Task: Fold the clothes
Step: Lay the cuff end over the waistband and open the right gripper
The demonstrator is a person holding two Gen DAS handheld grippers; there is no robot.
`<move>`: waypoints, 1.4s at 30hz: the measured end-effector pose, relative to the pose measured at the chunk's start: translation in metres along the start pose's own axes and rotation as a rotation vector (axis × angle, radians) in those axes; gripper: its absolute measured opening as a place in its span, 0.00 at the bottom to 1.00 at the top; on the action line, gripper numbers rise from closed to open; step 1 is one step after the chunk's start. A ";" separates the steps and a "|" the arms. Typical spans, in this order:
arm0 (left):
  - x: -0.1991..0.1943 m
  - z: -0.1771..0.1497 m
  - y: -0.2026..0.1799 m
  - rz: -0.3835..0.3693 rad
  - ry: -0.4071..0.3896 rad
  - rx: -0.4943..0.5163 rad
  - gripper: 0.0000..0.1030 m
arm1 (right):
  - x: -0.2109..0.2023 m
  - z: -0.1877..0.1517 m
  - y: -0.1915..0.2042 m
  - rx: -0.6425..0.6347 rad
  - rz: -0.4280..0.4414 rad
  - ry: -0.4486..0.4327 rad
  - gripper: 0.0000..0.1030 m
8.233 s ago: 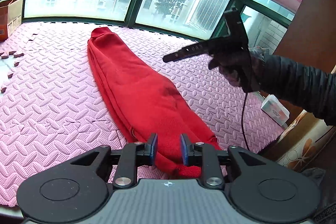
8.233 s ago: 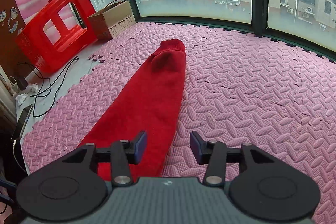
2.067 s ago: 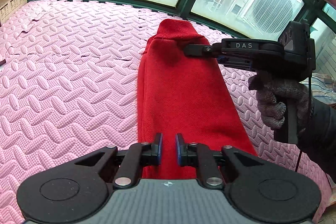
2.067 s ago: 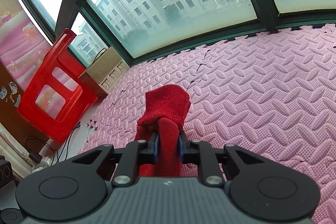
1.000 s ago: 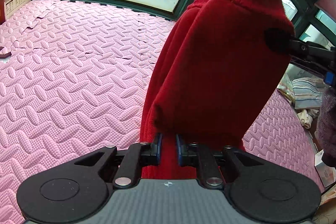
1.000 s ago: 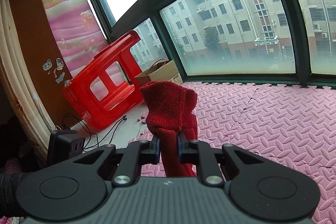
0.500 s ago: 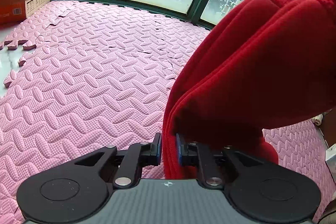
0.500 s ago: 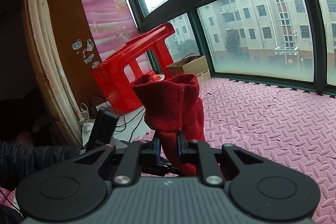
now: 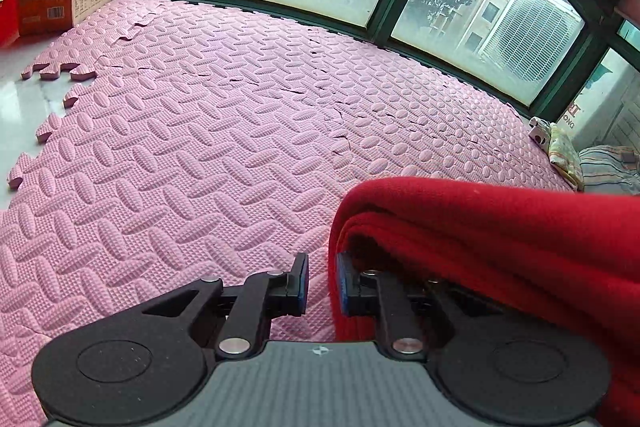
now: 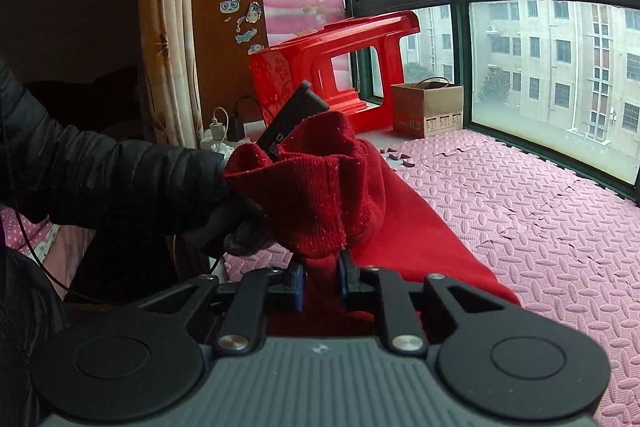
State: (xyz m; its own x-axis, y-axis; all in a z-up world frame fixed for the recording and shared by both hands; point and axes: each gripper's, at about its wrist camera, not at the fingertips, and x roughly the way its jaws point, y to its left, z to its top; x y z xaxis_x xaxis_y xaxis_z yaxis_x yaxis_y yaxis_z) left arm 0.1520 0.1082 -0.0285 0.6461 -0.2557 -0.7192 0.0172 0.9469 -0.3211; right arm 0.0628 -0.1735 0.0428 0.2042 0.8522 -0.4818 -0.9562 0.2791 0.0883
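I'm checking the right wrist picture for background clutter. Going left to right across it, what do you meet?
Black sleeve → white charger → bunched end of the red garment, pinched by the right gripper → red plastic stool → cardboard box → pink foam mat.

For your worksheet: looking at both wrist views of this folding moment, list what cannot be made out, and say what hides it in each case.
- Left wrist view: the red garment runs off the right edge, so its full shape is unknown.
- Left wrist view: the left gripper has a gap with mat showing; cloth covers its right finger, so any grip is unclear.
- Right wrist view: the hand is mostly behind the cuff.
- Right wrist view: print on the cardboard box is too small.
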 end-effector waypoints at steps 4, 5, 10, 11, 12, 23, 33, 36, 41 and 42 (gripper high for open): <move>-0.020 -0.007 0.008 0.012 -0.016 -0.023 0.16 | 0.002 -0.016 0.016 -0.060 0.012 0.070 0.23; -0.027 -0.009 0.009 0.013 -0.022 -0.032 0.16 | 0.002 -0.020 0.020 -0.074 0.017 0.087 0.27; -0.063 -0.015 0.009 -0.012 -0.063 -0.071 0.16 | -0.007 -0.023 0.033 -0.108 0.032 0.139 0.41; -0.071 -0.016 0.007 -0.021 -0.072 -0.077 0.16 | -0.008 -0.023 0.035 -0.114 0.035 0.148 0.41; -0.079 -0.018 0.006 -0.035 -0.080 -0.085 0.16 | -0.010 -0.024 0.038 -0.120 0.038 0.158 0.41; -0.120 -0.039 -0.028 -0.143 -0.067 -0.147 0.38 | -0.004 0.008 0.028 -0.066 -0.047 0.146 0.41; -0.116 -0.046 -0.032 -0.172 -0.026 -0.158 0.18 | 0.039 0.003 0.042 -0.163 -0.127 0.189 0.26; -0.121 -0.045 -0.034 -0.186 -0.038 -0.156 0.14 | 0.031 0.010 0.039 -0.147 -0.157 0.148 0.18; -0.136 -0.039 -0.045 -0.235 -0.067 -0.136 0.12 | 0.004 0.026 0.039 -0.195 -0.178 0.114 0.15; -0.139 -0.038 -0.049 -0.244 -0.068 -0.124 0.12 | -0.001 0.028 0.040 -0.211 -0.176 0.118 0.15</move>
State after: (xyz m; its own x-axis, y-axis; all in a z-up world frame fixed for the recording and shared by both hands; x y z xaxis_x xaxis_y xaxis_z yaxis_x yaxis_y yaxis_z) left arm 0.0323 0.0899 0.0632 0.6843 -0.4555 -0.5694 0.0878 0.8266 -0.5558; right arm 0.0300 -0.1508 0.0708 0.3569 0.7377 -0.5730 -0.9332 0.3094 -0.1830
